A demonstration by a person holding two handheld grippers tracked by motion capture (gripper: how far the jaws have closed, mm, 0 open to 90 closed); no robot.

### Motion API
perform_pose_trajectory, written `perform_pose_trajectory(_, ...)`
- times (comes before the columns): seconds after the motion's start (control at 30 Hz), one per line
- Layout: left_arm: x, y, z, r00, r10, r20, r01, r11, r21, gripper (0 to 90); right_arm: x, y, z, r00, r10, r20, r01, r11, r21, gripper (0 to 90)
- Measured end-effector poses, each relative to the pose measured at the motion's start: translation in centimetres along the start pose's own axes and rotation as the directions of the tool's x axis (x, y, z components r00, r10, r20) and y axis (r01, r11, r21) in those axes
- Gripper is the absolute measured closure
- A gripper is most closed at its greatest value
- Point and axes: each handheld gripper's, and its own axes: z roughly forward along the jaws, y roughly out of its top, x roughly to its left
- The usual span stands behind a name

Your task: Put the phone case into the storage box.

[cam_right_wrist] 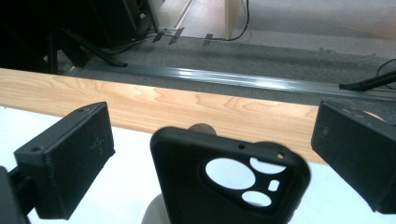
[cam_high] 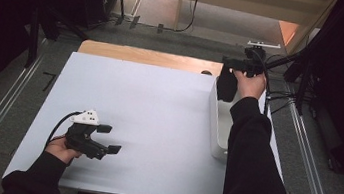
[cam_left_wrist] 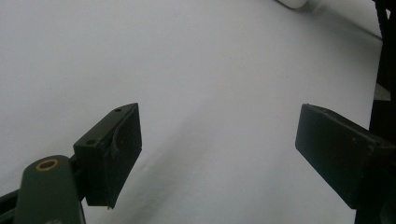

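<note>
Phone case (cam_right_wrist: 229, 182): black, between the right gripper (cam_high: 239, 64) jaws, which stand wide, not pinching.
Place: two o'clock, above the white bin (cam_high: 219, 133).
Left gripper (cam_high: 109, 139): eight o'clock, jaws wide, nothing between.

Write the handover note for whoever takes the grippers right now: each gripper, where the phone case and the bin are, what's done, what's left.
Left gripper: jaws open, nothing between them, low over the bare white table at the near left.
Right gripper: at the far right over the white bin, with the black phone case between its jaws. The pads stand apart from the case's sides in the right gripper view, so I cannot confirm a grip.
Done: the case is up at the bin, camera cutouts facing the right gripper's camera.
Left: probably to bring the case out onto the table, or set it down in the bin; check the hold first.
</note>
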Motion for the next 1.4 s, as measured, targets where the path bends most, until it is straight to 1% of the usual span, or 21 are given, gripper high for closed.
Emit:
perform_pose_trajectory(0.2, 0.0, 0.0, 0.0, 1.0, -0.001, 0.001, 0.001, 1.0, -0.003, 14.3, 0.3, 0.9, -1.1, 0.9997, -0.008, -0.021, 0.008, 1.0, -0.007, 0.0)
perform_pose_trajectory(0.23, 0.0, 0.0, 0.0, 1.0, -0.001, 0.001, 0.001, 1.0, -0.002, 14.2, 0.4, 1.0, -1.3, 0.9998, -0.009, -0.019, 0.009, 1.0, -0.01, 0.0)
perform_pose_trajectory(0.37, 0.0, 0.0, 0.0, 1.0, -0.002, 0.0, 0.002, 1.0, -0.002, 14.3, 0.8, 1.5, -2.0, 0.999, -0.044, -0.012, 0.044, 0.999, -0.01, 0.0)
perform_pose_trajectory(0.47, 0.0, 0.0, 0.0, 1.0, -0.007, 0.0, 0.007, 1.0, -0.004, 14.3, 1.2, 1.7, -2.5, 0.9986, -0.037, -0.038, 0.037, 0.999, 0.0, 0.0)
perform_pose_trajectory(0.53, 0.1, 0.0, 0.0, 1.0, -0.009, 0.002, 0.009, 1.0, -0.005, 14.3, 1.4, 1.8, -2.8, 0.9969, -0.036, -0.07, 0.037, 0.999, 0.011, 0.0)
perform_pose_trajectory(0.6, 0.1, 0.0, 0.0, 0.9999, -0.01, 0.003, 0.01, 0.9999, -0.007, 14.3, 1.8, 1.7, -3.1, 0.9943, -0.049, -0.095, 0.051, 0.998, 0.021, 0.0)
perform_pose_trajectory(0.7, 0.0, 0.0, 0.0, 0.9999, -0.015, 0.002, 0.015, 0.9999, -0.007, 14.3, 2.4, 1.5, -3.6, 0.9909, -0.065, -0.118, 0.068, 0.997, 0.023, 0.0)
perform_pose_trajectory(0.73, 0.1, 0.0, 0.0, 0.9999, -0.015, 0.001, 0.015, 0.9998, -0.009, 14.3, 2.5, 1.4, -3.8, 0.9896, -0.063, -0.129, 0.067, 0.998, 0.022, 1.0)
perform_pose_trajectory(0.77, 0.1, 0.0, -0.1, 0.9999, -0.013, 0.002, 0.013, 0.9999, -0.011, 14.3, 2.7, 1.3, -4.0, 0.9876, -0.066, -0.142, 0.07, 0.997, 0.021, 6.0)
perform_pose_trajectory(0.8, 0.1, 0.0, -0.1, 0.9999, -0.014, 0.001, 0.014, 0.9999, -0.01, 14.3, 2.9, 1.2, -4.2, 0.9864, -0.064, -0.151, 0.068, 0.997, 0.022, 8.2)
perform_pose_trajectory(0.9, 0.2, 0.0, -0.2, 0.9999, -0.016, -0.002, 0.016, 0.9998, -0.01, 14.3, 3.2, 0.8, -4.8, 0.9793, -0.071, -0.19, 0.077, 0.997, 0.025, 8.2)
perform_pose_trajectory(0.97, 0.2, 0.0, -0.2, 0.9998, -0.019, -0.002, 0.019, 0.9997, -0.012, 14.3, 3.5, 0.6, -5.3, 0.9758, -0.086, -0.201, 0.094, 0.995, 0.028, 8.4)
perform_pose_trajectory(1.03, 0.2, 0.0, -0.2, 0.9999, -0.017, -0.001, 0.017, 0.9998, -0.012, 14.3, 3.8, 0.3, -5.7, 0.9685, -0.101, -0.228, 0.111, 0.993, 0.033, 8.5)
perform_pose_trajectory(1.07, 0.2, 0.0, -0.2, 0.9998, -0.019, -0.003, 0.019, 0.9997, -0.013, 14.3, 3.9, 0.1, -5.9, 0.9659, -0.094, -0.241, 0.106, 0.994, 0.037, 9.1)
perform_pose_trajectory(1.1, 0.2, 0.0, -0.2, 0.9998, -0.018, 0.0, 0.018, 0.9998, -0.012, 14.3, 4.0, -0.1, -6.1, 0.9625, -0.101, -0.252, 0.112, 0.993, 0.032, 12.1)
perform_pose_trajectory(1.17, 0.2, 0.0, -0.2, 0.9997, -0.024, -0.003, 0.024, 0.9996, -0.014, 14.3, 4.1, -0.4, -6.6, 0.9595, -0.097, -0.264, 0.111, 0.993, 0.038, 12.1)
perform_pose_trajectory(1.27, 0.3, 0.0, -0.3, 0.9998, -0.016, -0.006, 0.016, 0.9998, -0.012, 14.3, 4.2, -0.9, -7.1, 0.9544, -0.103, -0.28, 0.118, 0.992, 0.037, 12.1)
perform_pose_trajectory(1.3, 0.3, 0.0, -0.3, 0.9998, -0.018, -0.004, 0.017, 0.9998, -0.013, 14.3, 4.2, -1.1, -7.4, 0.9522, -0.1, -0.289, 0.117, 0.992, 0.043, 12.1)
perform_pose_trajectory(1.4, 0.3, 0.0, -0.3, 0.9997, -0.023, -0.007, 0.023, 0.9996, -0.015, 14.3, 4.5, -1.8, -7.9, 0.9451, -0.11, -0.308, 0.13, 0.991, 0.044, 12.1)
